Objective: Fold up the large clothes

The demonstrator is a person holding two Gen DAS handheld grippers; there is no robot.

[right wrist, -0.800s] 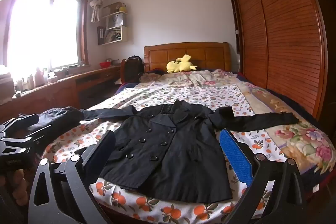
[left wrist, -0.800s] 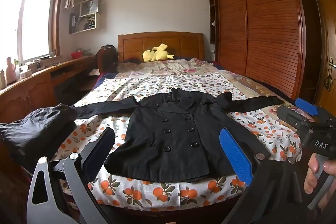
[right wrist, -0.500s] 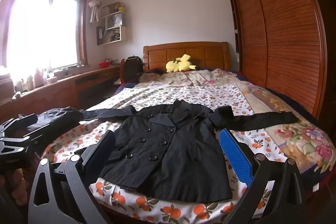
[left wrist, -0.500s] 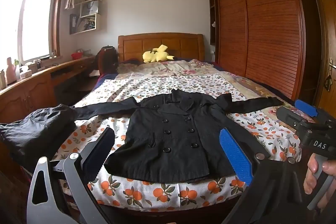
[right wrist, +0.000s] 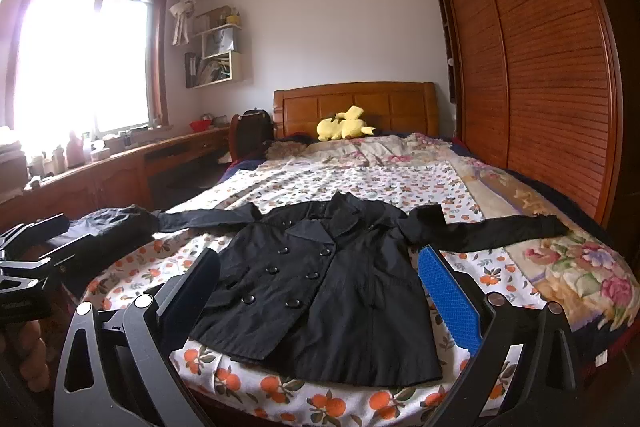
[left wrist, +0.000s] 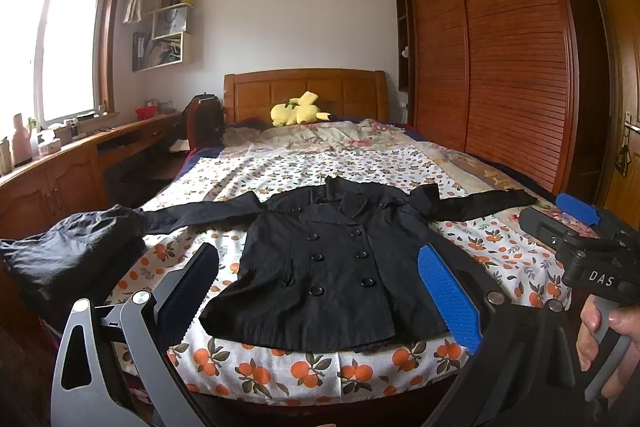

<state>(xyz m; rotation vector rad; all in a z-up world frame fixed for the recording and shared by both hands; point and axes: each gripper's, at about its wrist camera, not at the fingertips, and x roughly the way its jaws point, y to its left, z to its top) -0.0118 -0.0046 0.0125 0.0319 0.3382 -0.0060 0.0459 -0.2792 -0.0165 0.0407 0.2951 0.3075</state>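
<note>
A black double-breasted coat [left wrist: 320, 263] lies flat and face up at the foot of the bed, both sleeves spread out sideways; it also shows in the right wrist view [right wrist: 320, 287]. My left gripper [left wrist: 320, 291] is open and empty, held above the bed's foot edge in front of the coat's hem. My right gripper [right wrist: 320, 291] is open and empty, also short of the hem, and shows at the right of the left wrist view [left wrist: 576, 227]. Neither touches the coat.
The bed [left wrist: 280, 375] has an orange-print sheet. A dark bundled garment [left wrist: 72, 255] lies at its left corner. A yellow plush toy [left wrist: 298, 113] sits by the headboard. A wooden desk [left wrist: 60, 179] runs along the left, a wardrobe [left wrist: 500, 67] along the right.
Both gripper views have drifted very slightly; the coat sits a touch lower in frame. Nothing was taken hold of or let go.
</note>
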